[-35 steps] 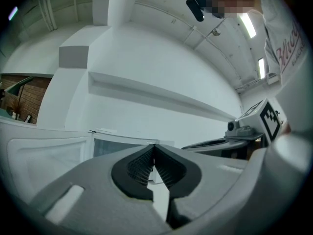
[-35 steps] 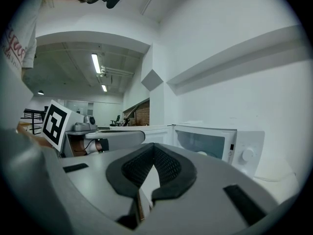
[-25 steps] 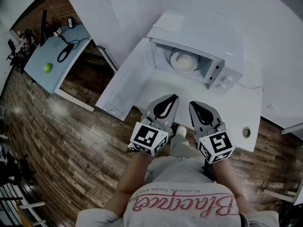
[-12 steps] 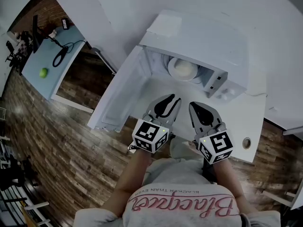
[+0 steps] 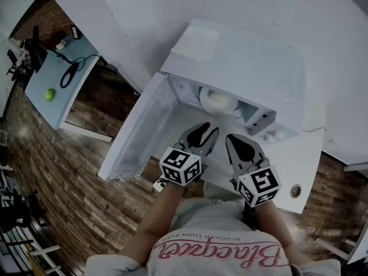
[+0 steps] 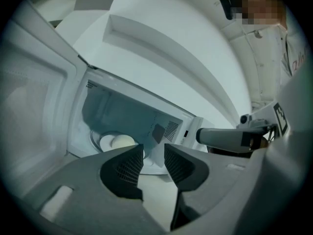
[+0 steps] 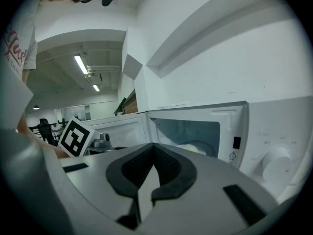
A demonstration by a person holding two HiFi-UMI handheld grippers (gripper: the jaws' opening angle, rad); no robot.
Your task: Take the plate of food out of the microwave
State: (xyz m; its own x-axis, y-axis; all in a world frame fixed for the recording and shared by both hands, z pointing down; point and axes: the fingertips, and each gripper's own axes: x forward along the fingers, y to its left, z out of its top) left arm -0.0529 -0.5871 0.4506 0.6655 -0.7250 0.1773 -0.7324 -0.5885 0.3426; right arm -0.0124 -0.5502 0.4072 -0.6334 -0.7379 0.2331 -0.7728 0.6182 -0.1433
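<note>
**Plate waiting in the open microwave**

The plate (image 5: pixel 219 100) is seen on the floor of the microwave (image 5: pixel 247 62), well inside the cavity. A pale round mound of food (image 6: pixel 121 141) is heaped at its middle. The plate is judged stiff, probably ceramic, smooth and breakable, and perhaps hot. The food could slide if it is tipped, so it should be kept level. The rim nearest the opening is reckoned the place to be gripped, ideally at two points, one to each side. Nothing else is made out in the cavity.

The door (image 5: pixel 135 134) is swung wide to the left, so the way in is unblocked. The left gripper (image 6: pixel 154 153) is held just before the opening. Its jaws have just been opening and now stand spread, with nothing between them. The right gripper (image 7: pixel 153 146) is held beside it, jaws pressed together on nothing. The plate is not yet touched by either. The microwave is set on a white counter (image 5: pixel 299 154).
</note>
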